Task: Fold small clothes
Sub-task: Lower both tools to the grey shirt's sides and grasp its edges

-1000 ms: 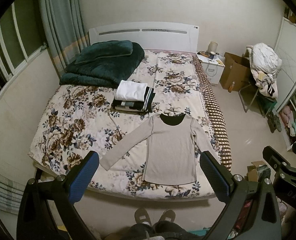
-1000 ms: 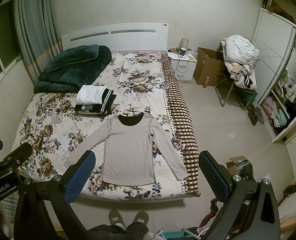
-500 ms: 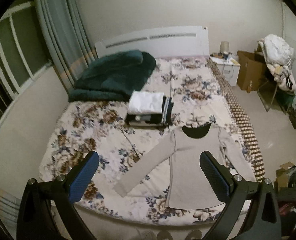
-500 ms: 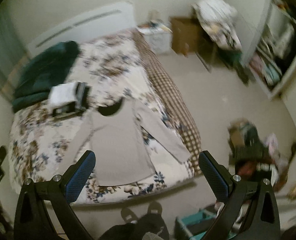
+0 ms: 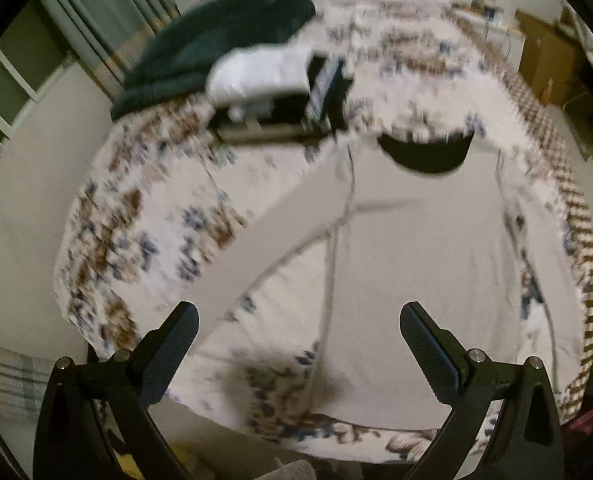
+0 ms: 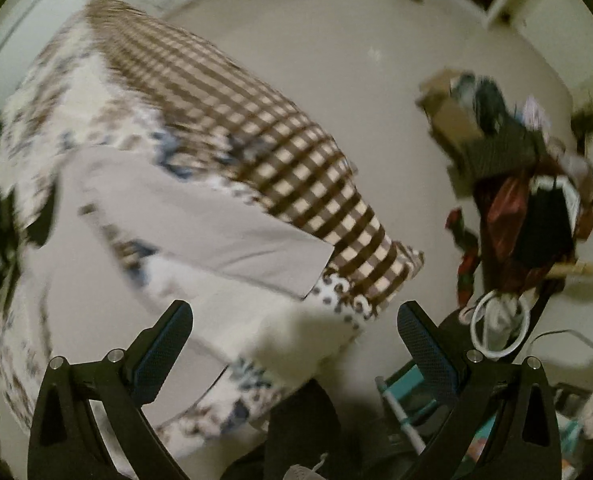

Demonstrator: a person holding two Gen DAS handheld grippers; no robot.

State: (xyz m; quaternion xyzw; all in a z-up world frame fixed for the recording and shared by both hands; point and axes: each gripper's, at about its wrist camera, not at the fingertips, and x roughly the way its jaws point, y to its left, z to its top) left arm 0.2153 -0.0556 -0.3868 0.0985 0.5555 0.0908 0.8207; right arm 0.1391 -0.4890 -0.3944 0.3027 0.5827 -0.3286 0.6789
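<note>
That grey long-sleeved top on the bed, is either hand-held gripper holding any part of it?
No. The left hand-held gripper and right hand-held gripper are both open and empty above the grey long-sleeved top, which lies flat.

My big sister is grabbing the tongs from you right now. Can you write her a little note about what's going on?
Left tongs: open, holding nothing, hanging over the grey shirt near its left sleeve.
Right tongs: open, holding nothing, above the bed's corner near the right sleeve.
The shirt lies flat on the flowery bedspread, sleeves spread out. A folded pile sits beyond it, by the green blanket.
Done: shirt laid out.
Left: every fold, probably sleeves first, then add it to the pile.
</note>
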